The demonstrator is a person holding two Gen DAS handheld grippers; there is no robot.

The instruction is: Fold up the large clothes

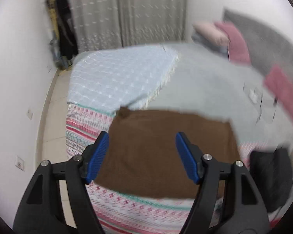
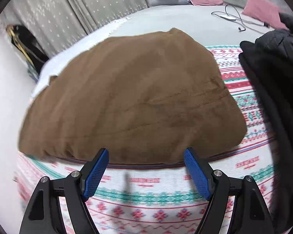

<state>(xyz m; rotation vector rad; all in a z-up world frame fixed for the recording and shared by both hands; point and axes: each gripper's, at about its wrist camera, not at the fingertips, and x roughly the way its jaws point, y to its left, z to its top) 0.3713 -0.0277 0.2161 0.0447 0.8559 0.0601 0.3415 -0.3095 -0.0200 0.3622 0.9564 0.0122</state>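
The brown garment [image 2: 130, 97] lies folded on the patterned blanket [image 2: 146, 204] of the bed, filling the centre of the right view. It looks soft, limp and light; best pinched at a corner or folded edge. Left tool [image 1: 142, 157] hangs above it, tilted down, jaws wide, empty. Right tool [image 2: 146, 172] sits at its near edge, jaws wide, empty.

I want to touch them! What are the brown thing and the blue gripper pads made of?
The brown garment looks like soft, matte knit fabric, maybe fleece: it creases and sags without shine. The blue pads look like hard plastic or rubber with a fine grid texture; which one I can't tell.
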